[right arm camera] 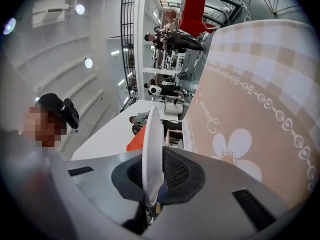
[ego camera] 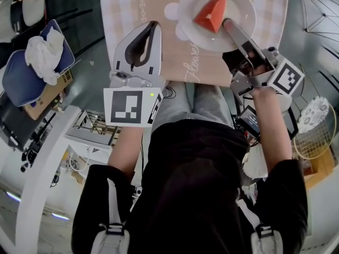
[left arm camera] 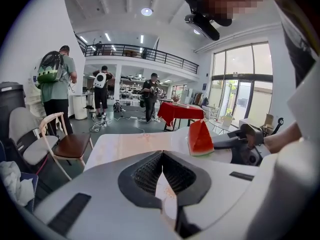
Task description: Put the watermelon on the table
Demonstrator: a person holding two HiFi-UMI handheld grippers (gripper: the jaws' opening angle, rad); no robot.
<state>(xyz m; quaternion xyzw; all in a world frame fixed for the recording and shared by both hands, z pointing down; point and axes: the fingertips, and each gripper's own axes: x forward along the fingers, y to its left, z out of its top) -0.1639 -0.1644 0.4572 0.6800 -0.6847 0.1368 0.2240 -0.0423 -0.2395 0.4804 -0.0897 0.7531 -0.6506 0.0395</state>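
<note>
Two grippers are in my hands, seen from the head view. At the upper left of that frame a crumpled white cloth (ego camera: 43, 54) lies on a blue cushion (ego camera: 21, 75). Just right of it, my left gripper (ego camera: 153, 26) reaches over the near edge of the table (ego camera: 159, 73), which wears a beige checked tablecloth (ego camera: 122, 4). In the left gripper view its jaws are pressed together with nothing between them, only the tabletop showing past the tips.

Further right, a white plate (ego camera: 238, 12) sits at the top centre of the frame over the cloth. The watermelon (ego camera: 212, 12), a red wedge with its rind at the bottom, stands on that plate. Whether the plate rests on the cloth or hangs just above it I cannot tell.

My right gripper (ego camera: 228, 23) comes in from the lower right and has the plate's near rim clenched. The right gripper view shows the rim edge-on, squeezed between both pads, with a sliver of the wedge beyond. At the far right edge stands a wire basket (ego camera: 315, 136).
</note>
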